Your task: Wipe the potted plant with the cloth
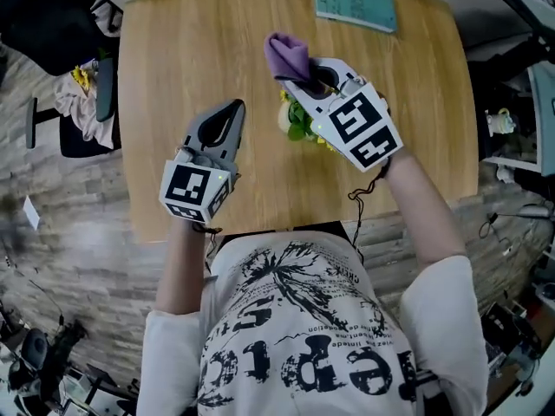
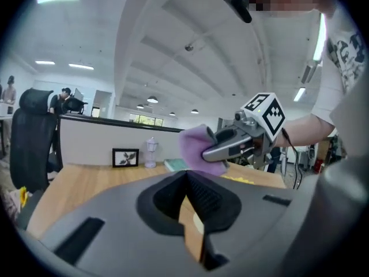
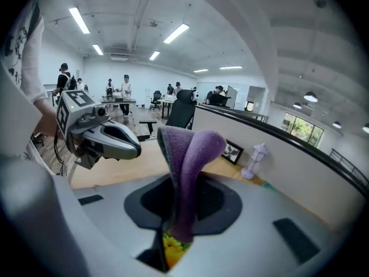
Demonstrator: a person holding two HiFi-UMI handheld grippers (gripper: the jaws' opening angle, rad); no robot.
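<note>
On the near-left part of the table [image 1: 165, 76], the left gripper [image 1: 232, 109] hovers with its jaws pressed together and nothing between them. It is empty and idle. It points toward the table's middle and sits beside the potted plant [image 1: 299, 124], apart from it with bare wood between, so it is not steadying the pot.

At centre, the plant stands on the table, with green leaves and yellow flowers showing. Most of it is covered from above by the right gripper [image 1: 305, 78]. The pot itself is barely visible, so I can't tell its shape.

The right gripper is clamped on the purple cloth [image 1: 290, 55]. A fold is pinched between the pads and the rest sticks out past the jaw tips toward the far edge. In the right gripper view a yellow flower shows through the slot beneath the jaws, so the plant is directly under this gripper rather than between its jaws. The cloth looks lifted off the foliage, and I see no contact in any view.

Progress, as a judgement: the cloth is picked up and brought over the plant, so the grasp step is done. The wiping contact is not happening at this instant, and the leaves show no sign either way of having been wiped. Left to do: lower the cloth onto the leaves and stroke across them.

At far right, a teal book [image 1: 355, 3] lies near the far edge, well clear of both grippers.
</note>
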